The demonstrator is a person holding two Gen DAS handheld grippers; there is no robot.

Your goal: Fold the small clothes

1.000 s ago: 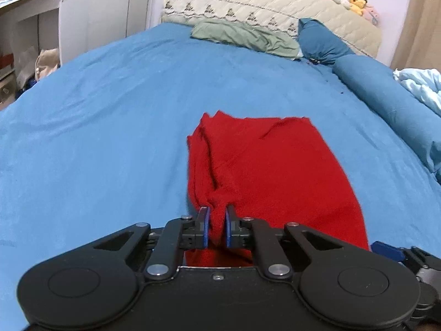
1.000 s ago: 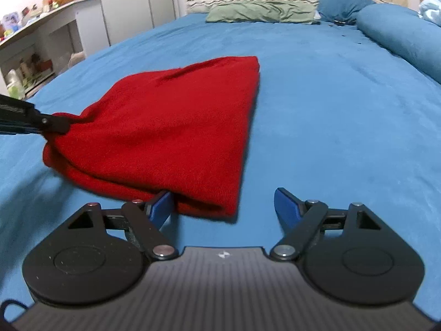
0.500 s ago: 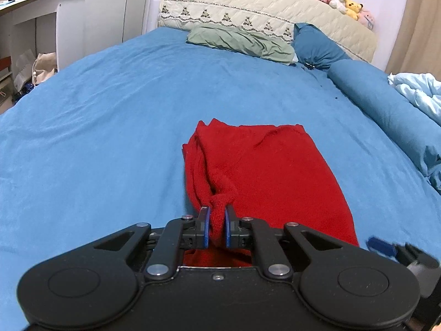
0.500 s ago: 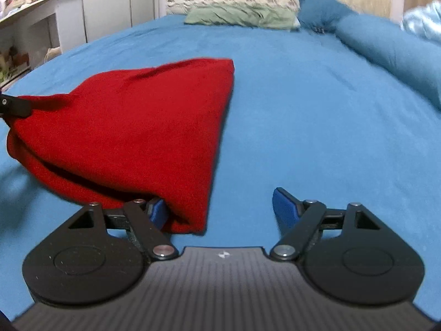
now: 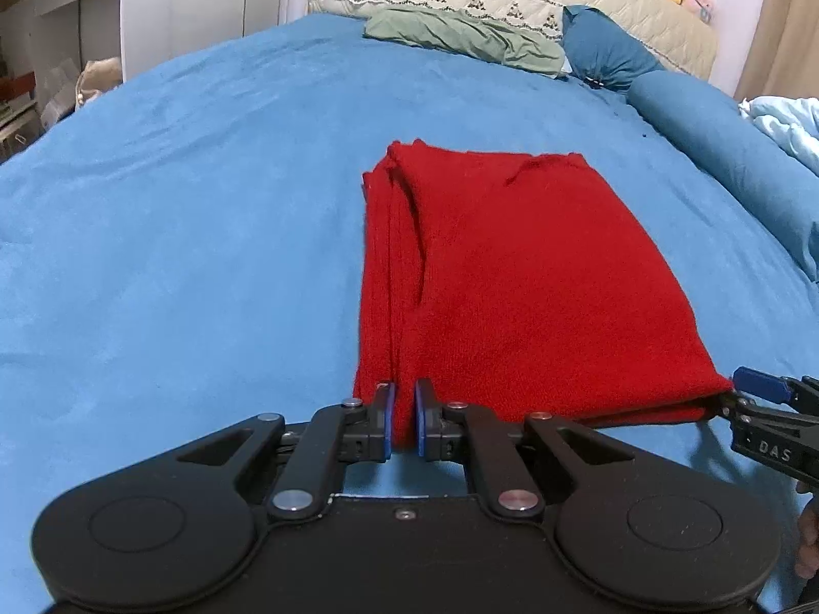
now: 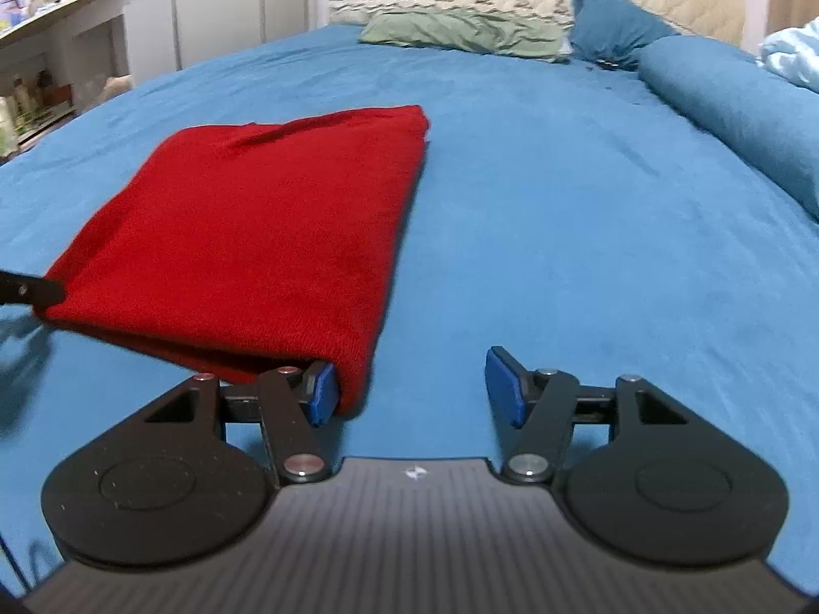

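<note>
A wide blue bedspread [image 5: 205,194] fills the scene, with a green pillow [image 5: 460,38] and a blue bolster [image 5: 716,128] at its far end. A folded red knit garment [image 5: 512,276] lies near the middle of the bed, its near edge lifted slightly off the cover. The left gripper [image 5: 404,422] has its jaws pinched together on the garment's near left corner, while the right gripper [image 6: 412,384] has its jaws spread wide apart, its left finger touching the near right corner.
</note>
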